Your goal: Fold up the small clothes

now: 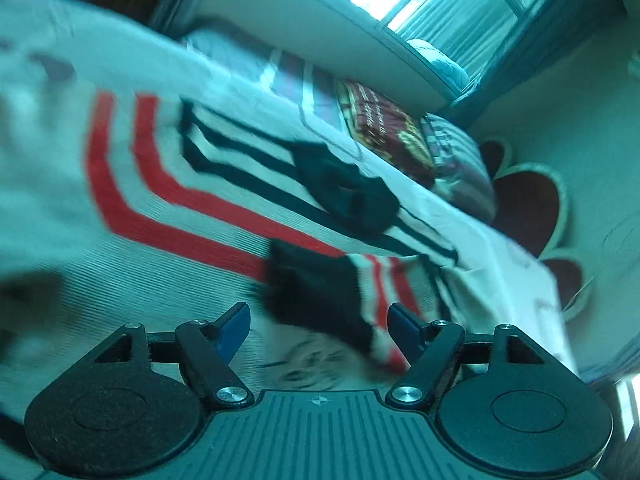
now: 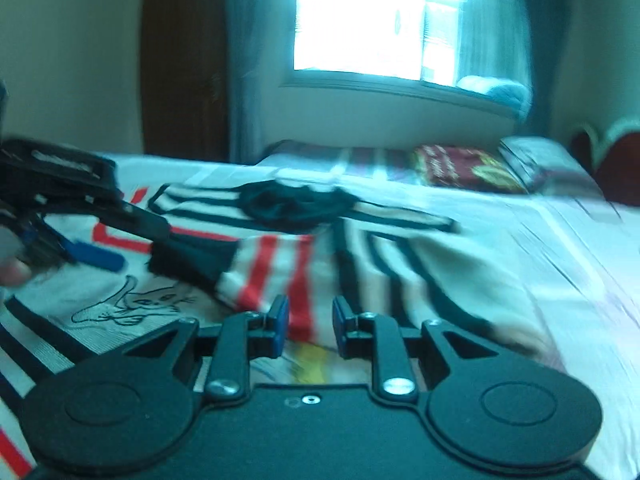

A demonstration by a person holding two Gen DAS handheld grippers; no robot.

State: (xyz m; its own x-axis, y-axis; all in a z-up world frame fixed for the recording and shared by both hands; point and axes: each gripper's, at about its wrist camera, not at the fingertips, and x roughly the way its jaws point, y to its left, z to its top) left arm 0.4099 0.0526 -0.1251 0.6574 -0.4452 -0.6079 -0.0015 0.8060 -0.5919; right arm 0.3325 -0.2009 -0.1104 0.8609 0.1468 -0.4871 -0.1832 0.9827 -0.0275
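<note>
Roughly mid-fold, by my reading. Both views blurred, so fine detail is uncertain. A small white knit garment (image 2: 280, 264) with red stripes and a black cuff lies on the bed (image 2: 560, 232), over another white garment with a cat drawing (image 2: 132, 304); a black-striped piece with a dark collar (image 2: 292, 204) lies behind it toward the window (image 2: 360, 20) side. Left gripper (image 1: 318, 326): jaws spread wide, nothing between them, the black cuff (image 1: 316, 292) lying just ahead and slightly right of centre. In the right view the same gripper reaches in from the left edge of the bed, its blue pad (image 2: 96, 258) close to the cuff end; contact cannot be confirmed. Right gripper (image 2: 310, 328): jaws parted by a moderate gap, with the red-striped cloth directly ahead of them; whether any fabric sits between them I cannot tell. The striped sleeve's long axis runs from the cuff on the left toward the right gripper, so each hand sits near one end, the left nearer the cuff. Judgement: the next move depends on pinching both ends along that axis. Pillows (image 2: 472, 168) lie at the far corner.
</note>
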